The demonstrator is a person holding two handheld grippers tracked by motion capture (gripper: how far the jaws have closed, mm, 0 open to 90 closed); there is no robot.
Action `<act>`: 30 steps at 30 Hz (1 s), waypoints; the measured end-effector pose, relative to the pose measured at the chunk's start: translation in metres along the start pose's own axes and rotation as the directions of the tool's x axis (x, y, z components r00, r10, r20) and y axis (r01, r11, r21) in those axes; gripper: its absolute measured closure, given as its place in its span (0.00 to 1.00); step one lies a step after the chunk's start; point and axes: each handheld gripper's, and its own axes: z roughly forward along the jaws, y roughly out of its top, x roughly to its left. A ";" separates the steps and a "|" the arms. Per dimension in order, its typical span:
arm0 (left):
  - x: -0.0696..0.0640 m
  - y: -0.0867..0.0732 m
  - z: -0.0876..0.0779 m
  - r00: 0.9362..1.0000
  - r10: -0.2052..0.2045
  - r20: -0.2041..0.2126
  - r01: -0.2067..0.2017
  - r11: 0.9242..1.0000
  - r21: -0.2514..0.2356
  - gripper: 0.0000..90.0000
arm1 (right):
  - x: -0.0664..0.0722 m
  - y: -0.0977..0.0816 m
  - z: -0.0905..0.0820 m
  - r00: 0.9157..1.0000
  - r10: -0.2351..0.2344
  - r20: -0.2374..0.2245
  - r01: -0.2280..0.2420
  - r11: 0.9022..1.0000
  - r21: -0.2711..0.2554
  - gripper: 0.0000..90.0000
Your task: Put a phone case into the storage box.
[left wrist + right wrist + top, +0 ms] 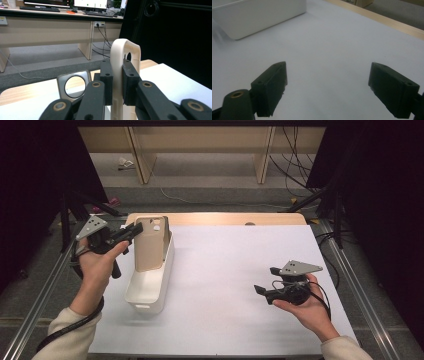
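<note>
A beige phone case (pixel 150 245) stands upright over the far end of a white bin (pixel 145 306) at the table's left. My left gripper (pixel 136 231) comes in from the left and is shut on the case's edge. In the left gripper view the two black pads (pixel 106 75) clamp the thin rim of the case (pixel 125 47), whose camera cut-out sits near the top. My right gripper (pixel 265 280) hovers low over the white mat at the right, open with nothing between its jaws (pixel 328 85).
A white mat (pixel 240 270) covers the table, with a wooden strip (pixel 225 218) along the far edge. A grey frame with a round opening (pixel 73 86) lies below the left gripper. The bin's wall (pixel 259 17) shows far left of the right gripper.
</note>
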 end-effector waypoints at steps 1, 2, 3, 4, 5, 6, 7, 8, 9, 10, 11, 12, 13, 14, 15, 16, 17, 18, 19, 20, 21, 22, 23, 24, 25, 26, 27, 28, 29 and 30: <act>0.000 0.000 0.000 1.000 0.000 0.000 0.000 1.000 0.000 0.90 | 0.000 0.000 0.000 1.000 0.000 0.001 0.000 1.000 -0.001 0.18; 0.001 -0.001 0.001 1.000 -0.003 -0.003 0.003 1.000 0.001 0.90 | 0.000 0.000 0.000 1.000 0.001 -0.001 -0.001 1.000 -0.001 0.18; 0.001 -0.001 0.001 1.000 -0.003 -0.003 0.003 1.000 0.001 0.90 | 0.000 0.000 0.000 1.000 0.001 -0.001 -0.001 1.000 -0.001 0.18; 0.003 -0.001 0.003 1.000 -0.005 -0.006 0.005 1.000 0.003 0.90 | 0.000 0.000 0.000 1.000 0.001 0.000 -0.001 1.000 -0.001 0.18; 0.003 -0.001 0.003 1.000 -0.005 -0.006 0.005 1.000 0.003 0.90 | 0.000 0.000 0.000 1.000 0.001 0.000 -0.001 1.000 -0.001 0.18; 0.004 -0.001 0.004 1.000 -0.003 -0.008 0.003 1.000 0.004 0.90 | 0.000 0.000 0.000 1.000 0.001 0.000 -0.001 1.000 -0.001 0.18; 0.005 -0.001 0.005 1.000 0.000 -0.011 0.000 1.000 0.008 0.90 | 0.000 0.000 0.000 1.000 0.001 0.000 -0.001 1.000 -0.002 0.18; 0.006 -0.001 0.005 1.000 0.003 -0.013 -0.003 1.000 0.009 0.90 | 0.000 0.000 0.000 1.000 0.001 0.001 -0.001 1.000 -0.003 0.18; 0.006 -0.001 0.005 1.000 0.003 -0.013 -0.003 1.000 0.009 0.90 | 0.000 0.000 0.000 1.000 0.001 0.001 -0.001 1.000 -0.003 0.18; 0.007 0.000 0.007 1.000 -0.002 -0.012 0.002 1.000 0.005 0.90 | -0.001 0.000 0.000 1.000 0.002 0.000 -0.002 1.000 -0.004 0.18; 0.007 0.000 0.007 1.000 -0.004 -0.011 0.004 1.000 0.005 0.90 | -0.001 0.000 0.000 1.000 0.001 0.001 -0.001 1.000 -0.003 0.18; 0.007 0.000 0.008 1.000 -0.004 -0.011 0.004 1.000 0.006 0.90 | -0.001 0.000 0.000 1.000 0.002 0.001 -0.002 1.000 -0.004 0.18; 0.007 0.000 0.009 1.000 -0.003 -0.011 0.003 1.000 0.008 0.90 | -0.001 0.000 0.000 1.000 0.002 0.001 -0.002 1.000 -0.003 0.18; 0.007 0.000 0.010 1.000 -0.002 -0.011 0.002 1.000 0.009 0.90 | -0.001 0.000 0.000 1.000 0.002 0.001 -0.002 1.000 -0.004 0.18; 0.007 0.000 0.010 1.000 -0.002 -0.011 0.002 1.000 0.009 0.90 | -0.001 0.000 0.000 1.000 0.003 0.001 -0.003 1.000 -0.004 0.18; 0.007 -0.001 0.011 1.000 -0.003 -0.011 0.003 1.000 0.010 0.90 | -0.001 0.000 0.000 1.000 0.002 0.002 -0.002 1.000 -0.005 0.18; 0.008 -0.001 0.011 1.000 -0.002 -0.012 0.002 1.000 0.011 0.90 | -0.001 0.000 0.000 1.000 0.003 0.002 -0.003 1.000 -0.005 0.18; 0.008 -0.001 0.012 1.000 -0.002 -0.013 0.002 1.000 0.013 0.90 | -0.001 0.000 0.000 1.000 0.003 0.001 -0.003 1.000 -0.005 0.18; 0.009 -0.001 0.012 1.000 -0.001 -0.014 0.002 1.000 0.014 0.90 | -0.001 0.000 0.000 1.000 0.003 0.001 -0.003 1.000 -0.005 0.18; 0.009 -0.001 0.012 1.000 -0.002 -0.014 0.003 1.000 0.014 0.90 | -0.001 0.000 0.000 1.000 0.003 0.001 -0.003 1.000 -0.006 0.18; 0.009 -0.001 0.012 1.000 -0.002 -0.014 0.003 1.000 0.014 0.90 | -0.001 0.000 0.000 1.000 0.002 0.002 -0.002 1.000 -0.006 0.18; 0.011 -0.001 0.013 1.000 -0.004 -0.018 0.004 1.000 0.013 0.90 | -0.001 0.000 0.000 1.000 0.003 0.001 -0.003 1.000 -0.006 0.18; 0.011 -0.001 0.013 1.000 -0.004 -0.018 0.004 1.000 0.013 0.90 | -0.001 0.000 0.000 1.000 0.003 0.002 -0.003 1.000 -0.005 0.18; 0.013 -0.001 0.013 1.000 -0.004 -0.021 0.005 1.000 0.012 0.90 | -0.001 0.000 0.000 1.000 0.003 0.001 -0.003 1.000 -0.004 0.18; 0.014 -0.001 0.013 1.000 -0.006 -0.022 0.006 1.000 0.011 0.90 | -0.001 0.000 0.000 1.000 0.003 0.001 -0.003 1.000 -0.004 0.18; 0.014 -0.001 0.013 1.000 -0.004 -0.023 0.004 1.000 0.012 0.90 | -0.001 0.000 0.000 1.000 0.003 0.001 -0.003 1.000 -0.004 0.18; 0.015 0.000 0.013 1.000 -0.004 -0.025 0.004 1.000 0.011 0.90 | -0.001 0.000 0.000 1.000 0.003 0.001 -0.003 1.000 -0.004 0.18; 0.016 0.000 0.013 1.000 -0.002 -0.026 0.002 1.000 0.011 0.90 | -0.001 0.000 0.000 1.000 0.003 0.001 -0.003 1.000 -0.003 0.18; 0.017 0.000 0.014 1.000 -0.003 -0.027 0.004 1.000 0.010 0.90 | -0.001 0.000 0.001 1.000 0.003 0.001 -0.003 1.000 -0.002 0.18; 0.018 0.000 0.014 1.000 -0.005 -0.028 0.006 1.000 0.008 0.90 | -0.001 -0.001 0.001 1.000 0.004 0.001 -0.004 1.000 -0.002 0.18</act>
